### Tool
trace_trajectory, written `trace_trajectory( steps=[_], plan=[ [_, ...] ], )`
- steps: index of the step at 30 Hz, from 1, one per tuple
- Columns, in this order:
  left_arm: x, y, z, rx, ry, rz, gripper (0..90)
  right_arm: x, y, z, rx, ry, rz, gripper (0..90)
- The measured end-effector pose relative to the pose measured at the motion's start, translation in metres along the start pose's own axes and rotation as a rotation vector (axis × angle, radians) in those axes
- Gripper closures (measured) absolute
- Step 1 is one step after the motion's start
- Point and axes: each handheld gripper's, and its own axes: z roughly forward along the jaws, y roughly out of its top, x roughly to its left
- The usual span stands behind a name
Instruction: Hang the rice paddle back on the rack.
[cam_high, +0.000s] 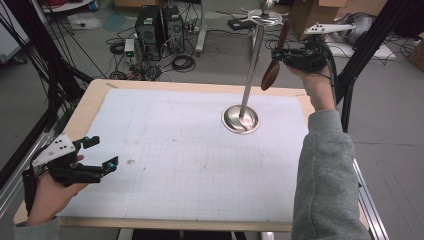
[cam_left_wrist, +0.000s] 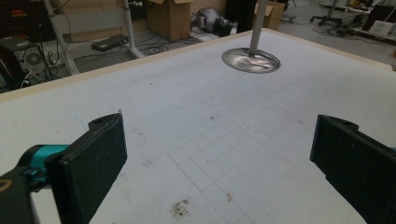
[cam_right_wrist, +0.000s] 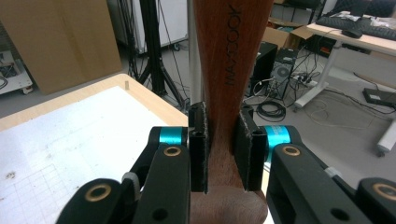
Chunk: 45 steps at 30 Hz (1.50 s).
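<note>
A brown wooden spoon (cam_high: 275, 59) hangs in the air at the far right, close to the top of a metal stand (cam_high: 253, 60). My right gripper (cam_high: 283, 56) is shut on its handle; in the right gripper view the wooden spoon (cam_right_wrist: 223, 70) runs up between the two black pads (cam_right_wrist: 198, 147), with the stand's pole (cam_right_wrist: 194, 56) just behind it. The stand has a round shiny base (cam_high: 241, 119) on the white mat and a ring top (cam_high: 264, 18). My left gripper (cam_high: 99, 154) rests open and empty near the table's front left edge, and the stand's base (cam_left_wrist: 251, 60) lies far ahead of it.
A white gridded mat (cam_high: 190, 155) covers the wooden table (cam_high: 95, 97). Computer towers (cam_high: 159, 26), cables and cardboard boxes (cam_high: 312, 11) lie on the floor beyond the far edge. Black tripod legs (cam_high: 367, 40) stand to the right of the table.
</note>
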Motion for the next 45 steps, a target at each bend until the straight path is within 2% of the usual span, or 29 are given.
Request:
trace_trajectory(
  steps=[10,18,24,32,36,40,41,42,45],
  plan=[
    [0.000,0.000,0.000,0.002,-0.001,0.000,4.3,-0.001,-0.001,0.004,0.007,-0.003,0.008,77.2],
    [-0.001,0.000,0.001,0.005,0.001,-0.003,4.3,0.000,-0.004,0.005,-0.010,-0.005,0.018,75.8],
    [-0.003,0.003,0.003,-0.009,-0.011,0.000,4.3,0.002,-0.007,0.006,-0.011,-0.034,0.025,56.3],
    [-0.004,0.006,0.015,0.000,-0.033,0.002,4.3,0.005,-0.015,0.005,0.020,-0.056,-0.005,34.7],
    [-0.006,0.008,0.022,0.006,-0.046,0.010,4.3,0.007,-0.018,0.004,0.045,-0.084,-0.021,17.5],
    [-0.006,0.008,0.028,0.010,-0.052,0.010,4.3,0.010,-0.020,0.003,0.040,-0.107,-0.034,8.7],
    [-0.006,0.008,0.029,0.008,-0.052,0.010,4.3,0.011,-0.021,0.003,0.042,-0.116,-0.025,7.0],
    [-0.006,0.009,0.029,0.011,-0.056,0.011,4.3,0.011,-0.023,0.003,0.049,-0.117,-0.025,1.2],
    [-0.006,0.010,0.033,0.010,-0.064,0.013,4.3,0.011,-0.027,0.004,0.064,-0.127,-0.033,0.0]
  ],
)
